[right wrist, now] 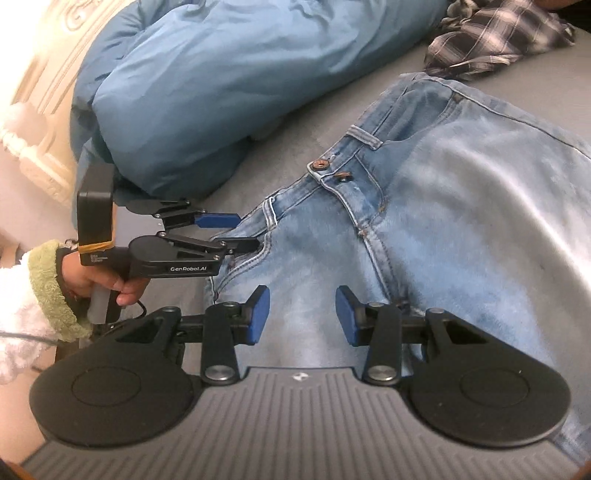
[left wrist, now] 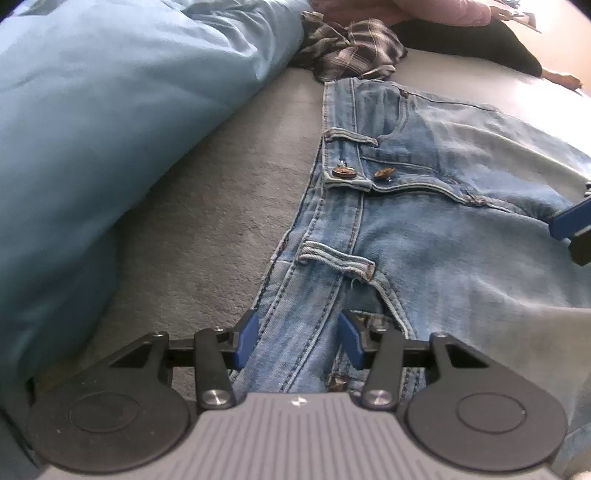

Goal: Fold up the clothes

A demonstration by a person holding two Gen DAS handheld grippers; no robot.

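Light blue jeans (left wrist: 424, 221) lie flat on the grey bed, waistband and two metal buttons facing the pillows; they also show in the right wrist view (right wrist: 443, 221). My left gripper (left wrist: 297, 341) is open with its blue fingers either side of the waistband edge near the jeans' corner; it also shows in the right wrist view (right wrist: 242, 230). My right gripper (right wrist: 301, 317) is open and empty, just above the jeans' hip area, to the right of the left gripper. Its tip shows at the right edge of the left wrist view (left wrist: 574, 229).
A big blue duvet (left wrist: 110, 129) lies left of the jeans. A crumpled dark plaid shirt (left wrist: 354, 48) lies beyond the waistband, with pink and black clothes (left wrist: 461, 33) behind it. The grey bed sheet (left wrist: 192, 221) is bare between duvet and jeans. A cream headboard (right wrist: 44, 92) stands left.
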